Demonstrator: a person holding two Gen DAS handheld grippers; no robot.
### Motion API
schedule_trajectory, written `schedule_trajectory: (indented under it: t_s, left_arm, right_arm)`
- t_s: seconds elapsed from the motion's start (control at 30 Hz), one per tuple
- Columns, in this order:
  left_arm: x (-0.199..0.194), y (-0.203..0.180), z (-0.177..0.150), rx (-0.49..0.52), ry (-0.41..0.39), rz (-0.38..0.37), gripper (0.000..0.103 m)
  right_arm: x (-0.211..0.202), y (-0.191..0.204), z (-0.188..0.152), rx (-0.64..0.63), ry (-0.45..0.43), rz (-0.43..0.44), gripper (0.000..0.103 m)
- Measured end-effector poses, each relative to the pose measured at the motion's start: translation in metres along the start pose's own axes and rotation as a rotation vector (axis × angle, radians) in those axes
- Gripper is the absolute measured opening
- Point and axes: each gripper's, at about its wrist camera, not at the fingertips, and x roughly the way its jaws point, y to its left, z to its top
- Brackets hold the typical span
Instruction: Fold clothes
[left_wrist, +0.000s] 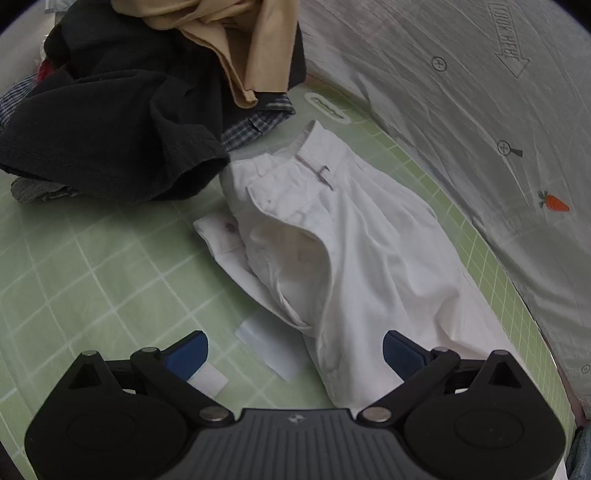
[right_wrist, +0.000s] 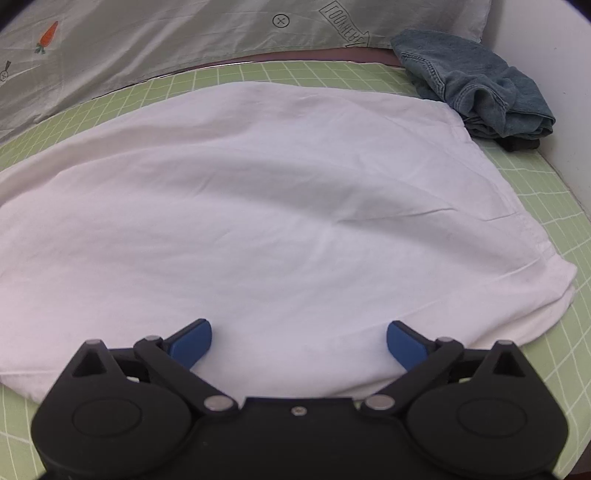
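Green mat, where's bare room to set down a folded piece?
Free: mat left of the white trousers, below the dark pile. Crowded: the far right corner by the jeans.

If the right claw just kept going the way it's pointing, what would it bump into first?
Most likely the white garment spread on the green grid mat; the open right claw points down at it, nothing between.

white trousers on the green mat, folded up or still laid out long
Laid out long, not folded up: the white trousers run from the waistband down the green mat to the hem. Lengthwise halving: cannot tell.
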Motion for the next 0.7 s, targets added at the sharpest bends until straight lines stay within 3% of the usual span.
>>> schedule_trajectory:
  t_s: [0.07,0.23,0.4,0.47,0.53,0.7]
  left_arm:
    - [0.007,0.021,0.015,-0.069,0.001,0.007,0.100]
    - [0.045,0.053,0.048,-0.211,0.047,-0.088,0.100]
    - [0.068,0.043,0.064,-0.157,0.056,-0.138,0.100]
    - [0.072,0.042,0.065,-0.182,0.050,-0.172,0.100]
    - [0.076,0.046,0.062,-0.230,0.052,-0.211,0.100]
    - [0.077,0.068,0.042,-0.362,0.051,-0.405,0.100]
  right_arm:
    - [-0.001,0.004,-0.006,0.051,-0.010,0.001,0.103]
    - [-0.003,0.007,-0.009,0.135,-0.009,-0.042,0.103]
    - [-0.005,0.013,-0.010,0.233,0.021,-0.108,0.103]
    - [-0.005,0.012,-0.010,0.293,0.042,-0.114,0.103]
    - [-0.005,0.011,-0.011,0.328,0.057,-0.115,0.103]
    - [-0.005,0.013,-0.010,0.315,0.066,-0.108,0.103]
